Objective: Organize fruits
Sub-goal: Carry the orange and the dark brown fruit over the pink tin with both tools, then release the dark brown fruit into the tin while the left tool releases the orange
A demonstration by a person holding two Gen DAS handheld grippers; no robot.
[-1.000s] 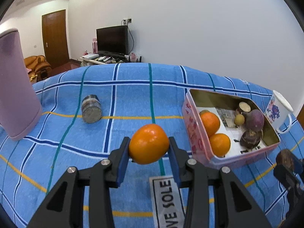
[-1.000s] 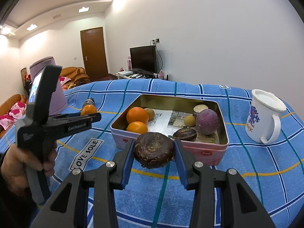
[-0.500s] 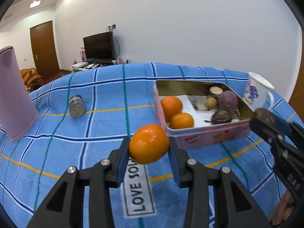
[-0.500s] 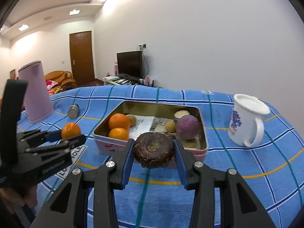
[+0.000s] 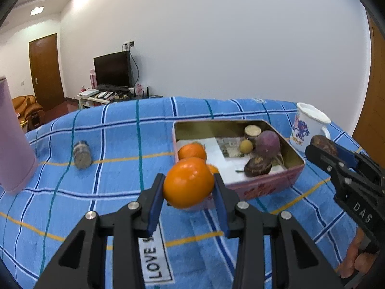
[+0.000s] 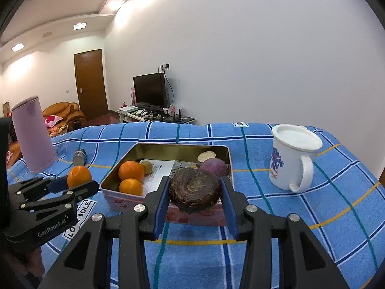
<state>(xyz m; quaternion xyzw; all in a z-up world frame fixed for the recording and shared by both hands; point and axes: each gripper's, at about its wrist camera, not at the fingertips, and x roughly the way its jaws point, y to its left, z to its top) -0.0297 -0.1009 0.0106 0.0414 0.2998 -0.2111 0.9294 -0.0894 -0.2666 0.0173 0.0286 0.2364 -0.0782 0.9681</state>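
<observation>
Left tool, clenched on an orange that is held clear of the cloth, just in front of the near left corner of the pink tin. Right tool, clenched on a dark brown, rough-skinned round fruit (its kind cannot be told from either view), held in front of the tin's near wall.

The tin stands open on a surface covered by a blue checked cloth; whether a bench or a bed lies beneath cannot be told. Inside the tin, at its left end, lie two oranges, one behind the other, with a small yellowish-brown fruit just behind them. Printed paper lines the middle of the floor. At the right end sit a purple round fruit, a small yellow fruit just beside it, a pale-topped cut piece against the far wall, and a second dark brown fruit near the front wall.

A white mug with a blue figure stands to the right of the tin, apart from it, handle toward the near edge of the cloth. A small jar lies on its side well to the left of the tin, and a tall pink container stands upright further left. A cloth label reading LOVE SOLE lies below the left tool.

In the right wrist view the left tool appears at the left margin, level with the tin's left wall.
</observation>
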